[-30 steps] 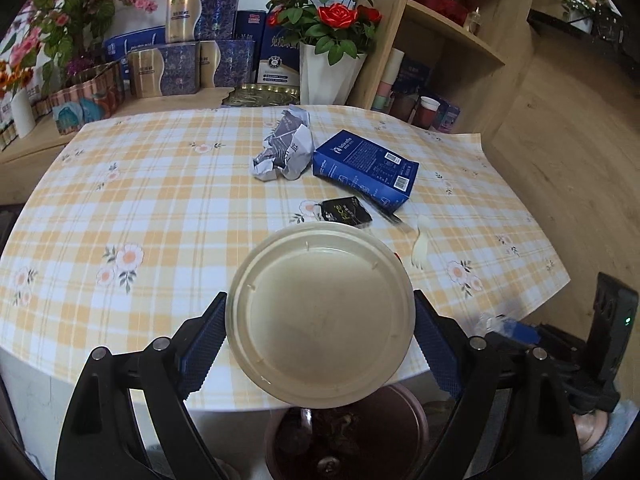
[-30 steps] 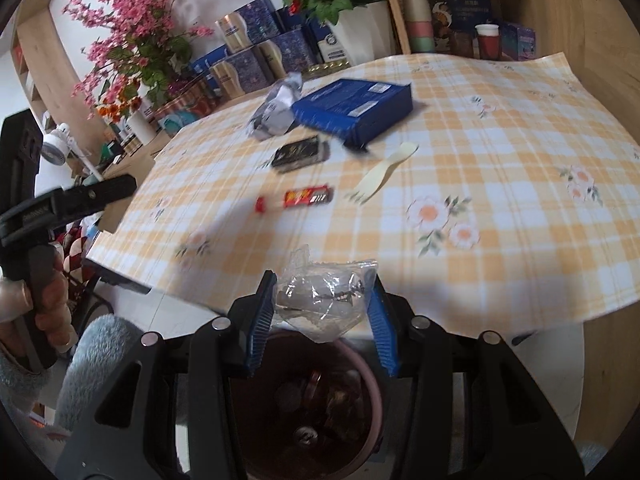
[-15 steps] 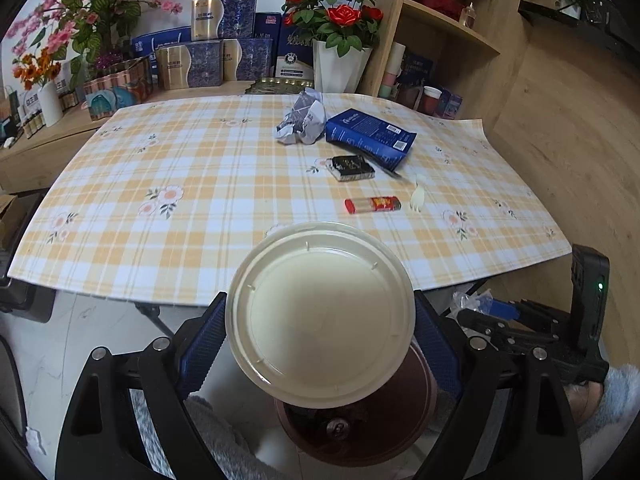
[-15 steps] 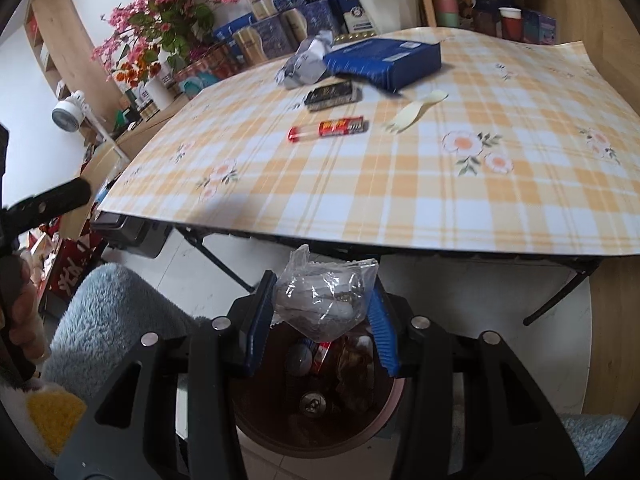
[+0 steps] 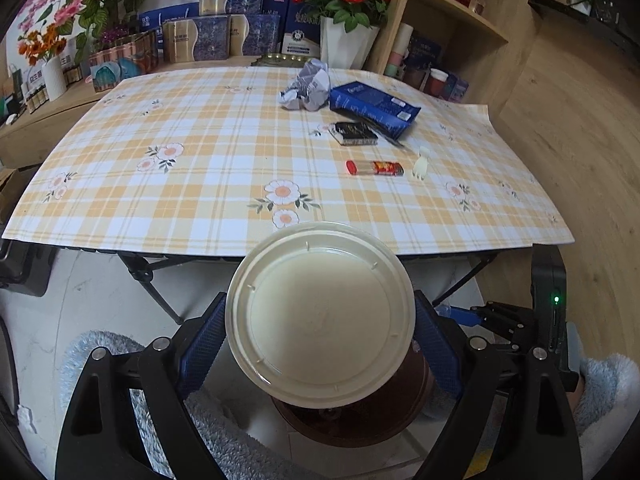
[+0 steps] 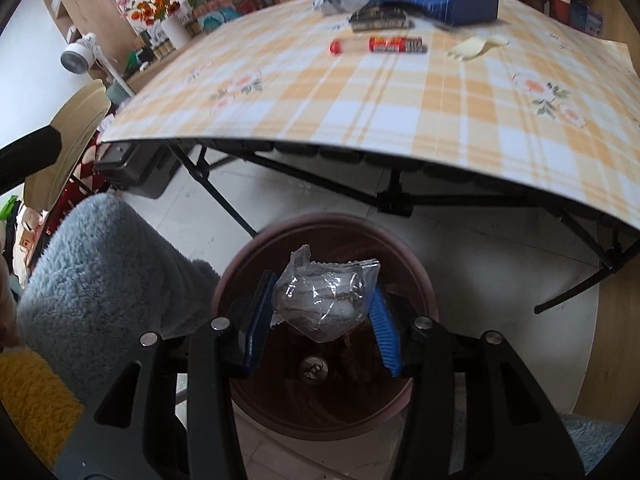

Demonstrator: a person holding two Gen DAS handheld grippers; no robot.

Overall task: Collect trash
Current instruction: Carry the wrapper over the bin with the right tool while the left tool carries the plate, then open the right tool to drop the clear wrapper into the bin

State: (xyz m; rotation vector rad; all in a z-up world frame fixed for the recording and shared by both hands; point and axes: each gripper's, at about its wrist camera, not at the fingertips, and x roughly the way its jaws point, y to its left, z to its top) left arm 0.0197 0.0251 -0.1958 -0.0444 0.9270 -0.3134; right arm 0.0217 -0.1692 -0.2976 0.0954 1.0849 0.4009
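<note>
The worktop (image 5: 224, 152) wears a checked cloth, with flower pots and boxes behind. A brown bin (image 6: 320, 360) sits on the pale floor. The left claw (image 5: 320, 320) pinches a round lid (image 5: 320, 316). The right claw (image 6: 324, 312) is opening around a clear wrapper (image 6: 324, 300), maybe still touching it.

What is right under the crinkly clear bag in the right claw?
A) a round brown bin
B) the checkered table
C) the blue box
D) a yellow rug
A: the clear bag sits between the right claw's opening jaws, directly above the brown bin.
</note>
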